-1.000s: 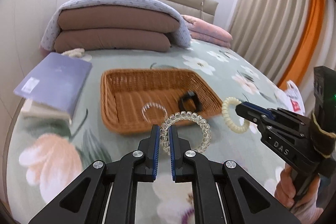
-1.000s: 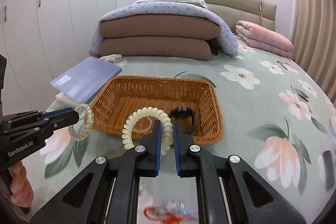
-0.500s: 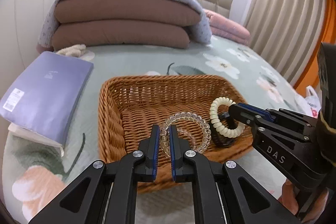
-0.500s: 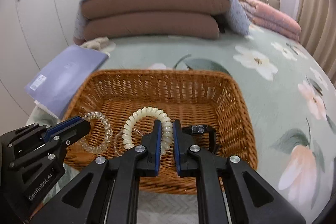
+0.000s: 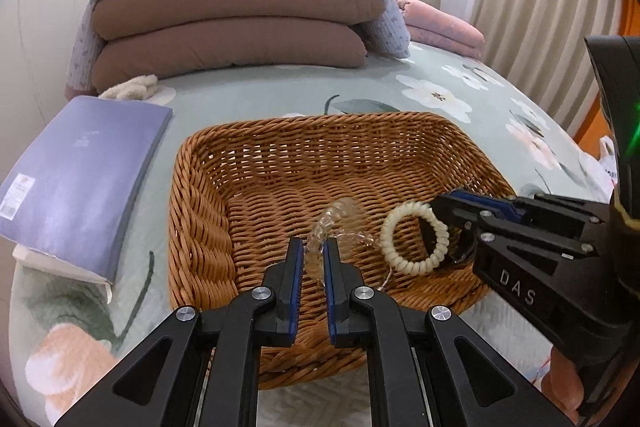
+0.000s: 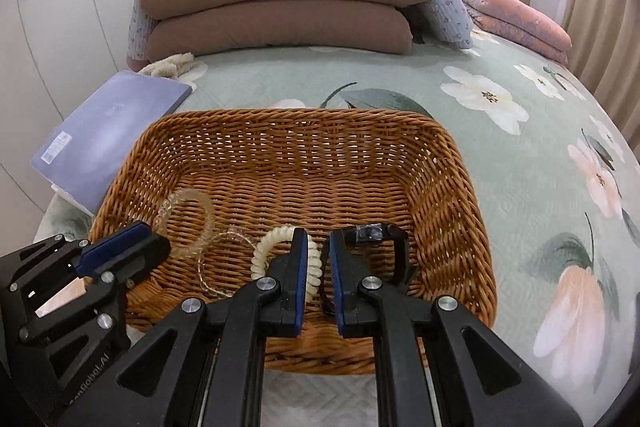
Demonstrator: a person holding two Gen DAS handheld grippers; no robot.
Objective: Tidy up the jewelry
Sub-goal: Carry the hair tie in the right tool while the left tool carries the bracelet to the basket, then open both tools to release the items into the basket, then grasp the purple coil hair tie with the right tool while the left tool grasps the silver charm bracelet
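Observation:
A brown wicker basket (image 5: pixel 208 211) (image 6: pixel 452 195) sits on the flowered bed. My left gripper (image 5: pixel 313 259) is over its near edge, jaws a little apart, with a clear coil bracelet (image 5: pixel 332 223) (image 6: pixel 188 223) blurred between and beyond the fingertips. My right gripper (image 6: pixel 319 259) (image 5: pixel 448 211) is beside it over the basket, jaws slightly parted, a cream coil bracelet (image 6: pixel 288 255) (image 5: pixel 412 243) still between them. A black watch-like band (image 6: pixel 380 239) and a thin clear bangle (image 6: pixel 224 259) lie in the basket.
A purple book (image 5: pixel 76 171) (image 6: pixel 112 131) lies left of the basket. Folded brown and blue quilts (image 5: pixel 232 23) and a pink blanket (image 6: pixel 516 15) are stacked at the headboard. Curtains (image 5: pixel 552 7) hang on the right.
Both grippers moved from in front of the basket to over it and lowered. The jaws of both have parted a little; the clear bracelet is blurred and tipping out of the left jaws.

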